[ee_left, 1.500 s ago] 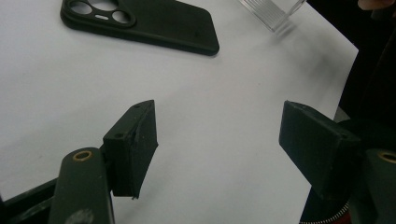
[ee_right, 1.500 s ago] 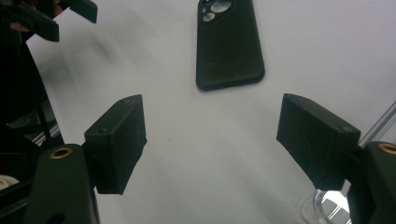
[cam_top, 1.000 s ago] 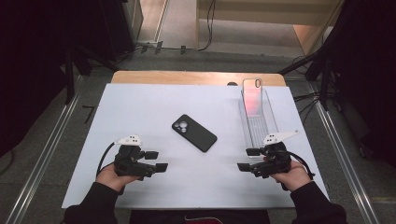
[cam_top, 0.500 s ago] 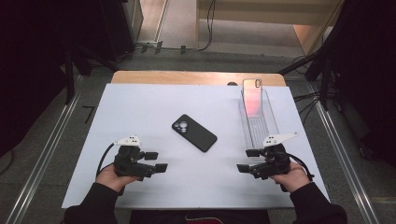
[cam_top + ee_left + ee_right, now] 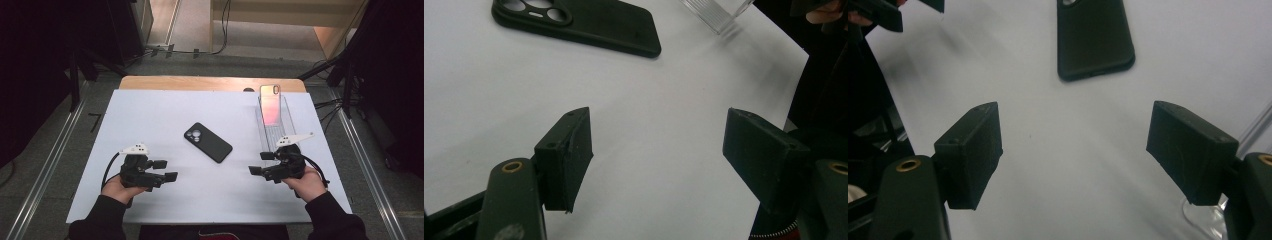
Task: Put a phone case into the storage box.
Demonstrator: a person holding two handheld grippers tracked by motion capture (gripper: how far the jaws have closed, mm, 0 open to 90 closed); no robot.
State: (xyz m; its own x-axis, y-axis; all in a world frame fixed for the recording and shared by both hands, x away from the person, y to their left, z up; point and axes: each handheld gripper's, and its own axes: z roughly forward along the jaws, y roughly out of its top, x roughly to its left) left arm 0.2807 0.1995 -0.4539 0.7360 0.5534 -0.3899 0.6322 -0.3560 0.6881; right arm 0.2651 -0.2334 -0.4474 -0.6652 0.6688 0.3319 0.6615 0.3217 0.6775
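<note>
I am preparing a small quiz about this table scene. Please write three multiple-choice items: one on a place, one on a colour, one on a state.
1. Where does the black phone case lie?
A. mid-table, between both grippers
B. inside the clear tray
C. on the floor

2. What colour is the sheet covering the table?
A. green
B. white
C. red

3. How is the left hand-held gripper?
A. shut on the case
B. open, holding nothing
C. gripping the tray

Key: 1 A, the high view shows it flat there; 2 B, the sheet is plainly white; 3 B, its jaws stand apart over bare sheet.
</note>
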